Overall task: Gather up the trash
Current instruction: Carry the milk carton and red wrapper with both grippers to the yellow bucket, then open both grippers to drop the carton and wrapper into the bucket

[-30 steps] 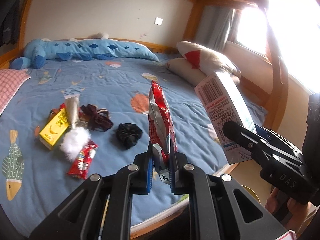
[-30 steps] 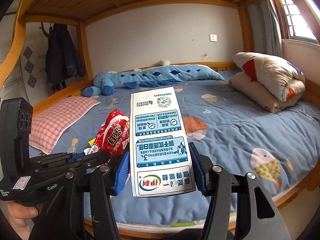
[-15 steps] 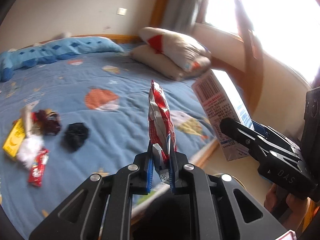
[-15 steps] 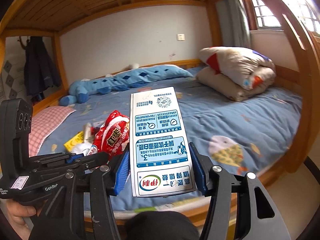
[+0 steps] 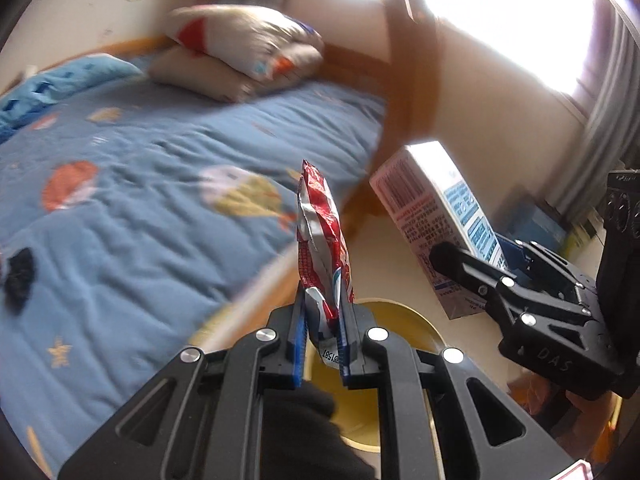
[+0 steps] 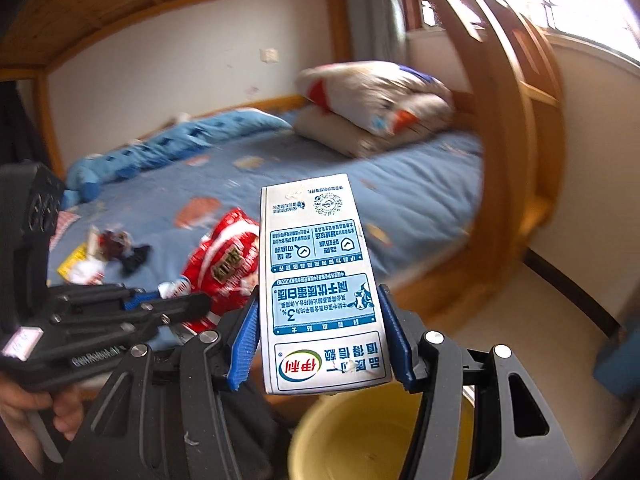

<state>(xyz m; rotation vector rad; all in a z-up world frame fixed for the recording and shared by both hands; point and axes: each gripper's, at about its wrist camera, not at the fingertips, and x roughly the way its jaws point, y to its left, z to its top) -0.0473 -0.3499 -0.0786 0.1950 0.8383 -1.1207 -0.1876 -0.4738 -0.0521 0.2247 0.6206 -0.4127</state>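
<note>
My left gripper (image 5: 323, 344) is shut on a red and silver snack wrapper (image 5: 320, 236), held upright above a yellow bin (image 5: 396, 320). The wrapper also shows in the right wrist view (image 6: 226, 264). My right gripper (image 6: 320, 344) is shut on a white and blue milk carton (image 6: 320, 280), held over the yellow bin (image 6: 376, 436). The carton shows in the left wrist view (image 5: 436, 216) to the right of the wrapper. More litter (image 6: 96, 256) lies on the blue bed (image 6: 400, 184) at the left.
The wooden bed rail (image 5: 260, 296) and bunk post (image 5: 412, 60) stand close to the bin. Folded quilts (image 6: 376, 104) lie at the bed's far end. A black hair tie (image 5: 18, 276) lies on the bedspread. A blue object (image 6: 620, 364) stands on the floor at right.
Both grippers have swung right, away from the bed, with the wrapper and the carton still held. The yellow bin has come into view below them.
</note>
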